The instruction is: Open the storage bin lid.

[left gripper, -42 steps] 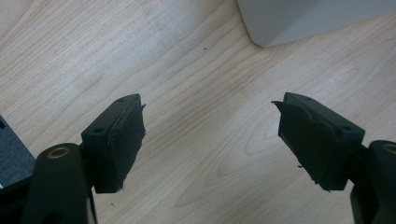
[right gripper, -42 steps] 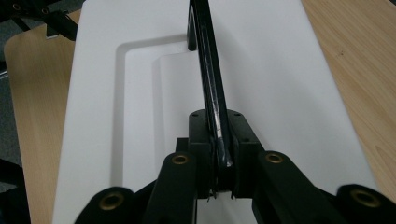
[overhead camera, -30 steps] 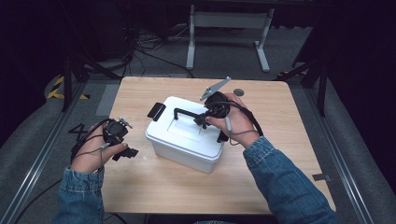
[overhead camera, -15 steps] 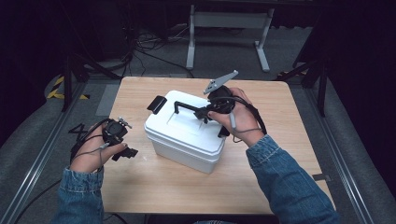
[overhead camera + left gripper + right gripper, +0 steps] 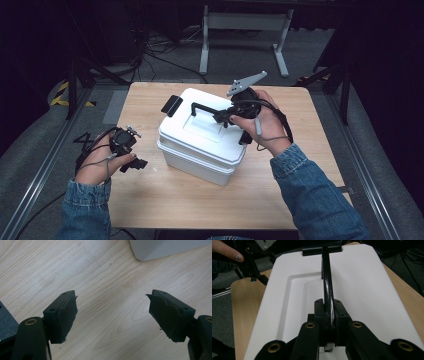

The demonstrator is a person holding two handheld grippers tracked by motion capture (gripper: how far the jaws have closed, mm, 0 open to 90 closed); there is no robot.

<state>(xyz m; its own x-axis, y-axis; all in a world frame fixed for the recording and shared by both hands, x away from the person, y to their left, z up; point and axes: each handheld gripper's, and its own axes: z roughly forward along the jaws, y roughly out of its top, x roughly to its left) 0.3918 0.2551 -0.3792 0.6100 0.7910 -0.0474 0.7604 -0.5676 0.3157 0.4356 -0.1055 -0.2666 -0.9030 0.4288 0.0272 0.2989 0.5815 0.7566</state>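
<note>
Pale wood-grain rectangular table, matte, on grey carpeted floor; dark room, cables and a grey metal stand behind the table. White smooth plastic lidded box, rounded corners, recessed lid, at the table's middle. Black curved carry handle raised above the lid. Right gripper: jaws clamped on that handle. Left gripper: jaws spread wide, nothing between, left of the box over bare wood.

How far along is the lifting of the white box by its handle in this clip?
Done: the right gripper is shut on the black handle of the white box. In hand: the box sits tilted, its near end raised. Left: the rest of the lift; the left gripper is open over the table.
</note>
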